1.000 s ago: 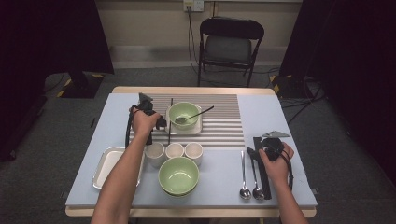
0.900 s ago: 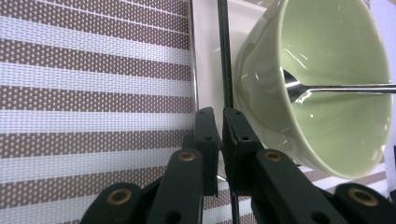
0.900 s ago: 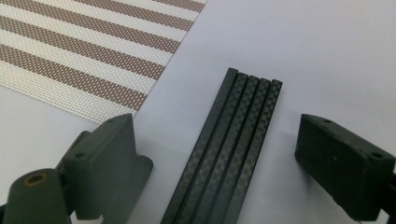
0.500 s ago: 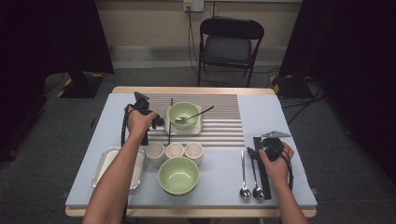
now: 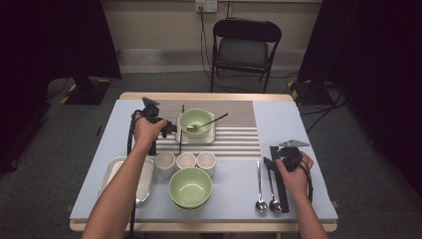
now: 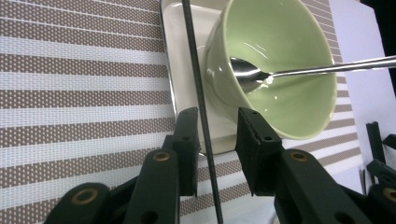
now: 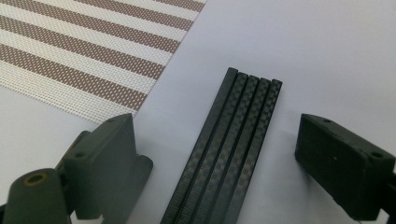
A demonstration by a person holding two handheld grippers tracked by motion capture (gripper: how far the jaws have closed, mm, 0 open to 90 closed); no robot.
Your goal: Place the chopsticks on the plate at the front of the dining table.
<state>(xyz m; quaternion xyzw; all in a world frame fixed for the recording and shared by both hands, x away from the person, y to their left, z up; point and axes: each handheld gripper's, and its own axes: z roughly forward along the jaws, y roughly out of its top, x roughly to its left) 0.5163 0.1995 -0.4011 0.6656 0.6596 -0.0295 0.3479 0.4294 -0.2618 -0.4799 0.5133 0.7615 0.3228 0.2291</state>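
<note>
Chopstick (image 6: 201,107) lies on the striped mat beside the green bowl (image 6: 275,65), between left tongs (image 6: 217,140) just parting; right tongs (image 7: 215,158) gape over stacked chopsticks (image 7: 229,144).

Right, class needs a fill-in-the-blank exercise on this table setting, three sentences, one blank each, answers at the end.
1. The spoon rests in the green bowl that stands on a white ___ plate.
2. Between the tray and the large green bowl stand ___ small white cups in a row.
3. The black chopstick runs between the open jaws of the ___ gripper.

Missing words: square; three; left
</note>
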